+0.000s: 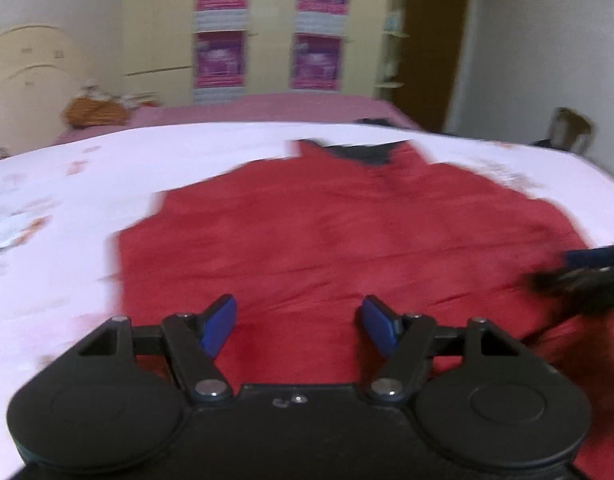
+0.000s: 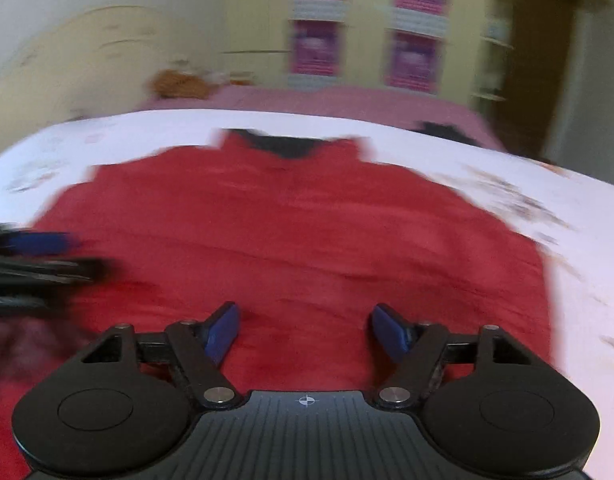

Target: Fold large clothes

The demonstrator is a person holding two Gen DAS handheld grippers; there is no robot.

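Note:
A large red garment (image 1: pixel 339 232) with a dark collar (image 1: pixel 363 154) lies spread flat on a white sheet, collar at the far side. My left gripper (image 1: pixel 299 326) is open and empty above its near part. My right gripper (image 2: pixel 307 332) is open and empty above the same garment (image 2: pixel 291 232). Each gripper shows blurred at the other view's edge: the right one in the left wrist view (image 1: pixel 591 276), the left one in the right wrist view (image 2: pixel 39 260).
The white sheet (image 1: pixel 67 184) covers a bed with a pink cover (image 1: pixel 267 108) behind. An orange bundle (image 1: pixel 95 110) lies at the far left. A cream wardrobe (image 1: pixel 159 32), a brown door (image 1: pixel 431 48) and a chair (image 1: pixel 567 128) stand beyond.

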